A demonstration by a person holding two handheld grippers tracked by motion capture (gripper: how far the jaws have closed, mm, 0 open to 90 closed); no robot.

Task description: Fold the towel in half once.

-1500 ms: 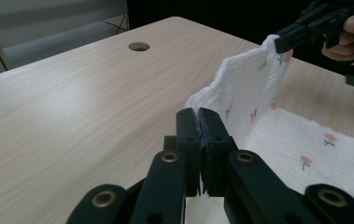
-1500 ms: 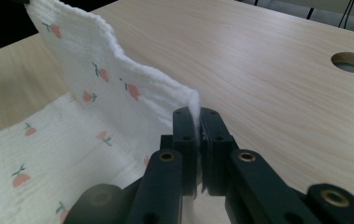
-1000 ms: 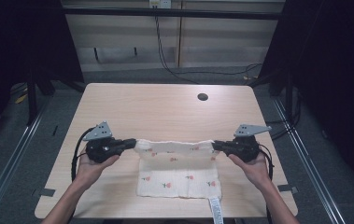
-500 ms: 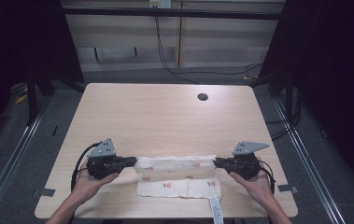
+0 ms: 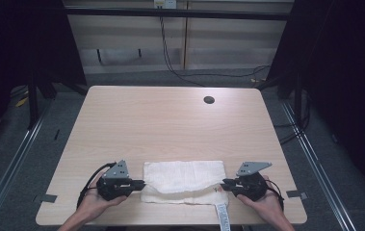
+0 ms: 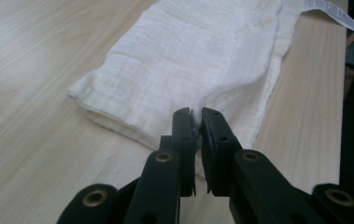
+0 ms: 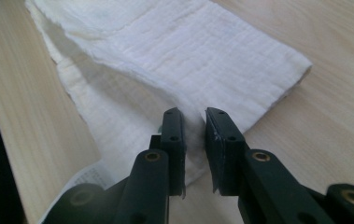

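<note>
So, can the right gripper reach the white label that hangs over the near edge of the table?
Probably yes. The right gripper sits at the right end of the folded cloth, and the label lies just beside it toward the person, with nothing between them. Its fingers stand slightly apart, with no cloth pinched.

A white cloth [image 5: 184, 182] with a fine crinkled weave lies low in the frame's centre, a tiny red mark near its lower right corner, a white printed label [image 5: 222, 217] hanging below it. The table [image 5: 170, 127] is pale wood with light grain and one dark round hole [image 5: 209, 100] toward the upper right. Both grippers, left [image 5: 140, 183] and right [image 5: 224, 183], are black with grey top plates and brass-coloured rivets
</note>
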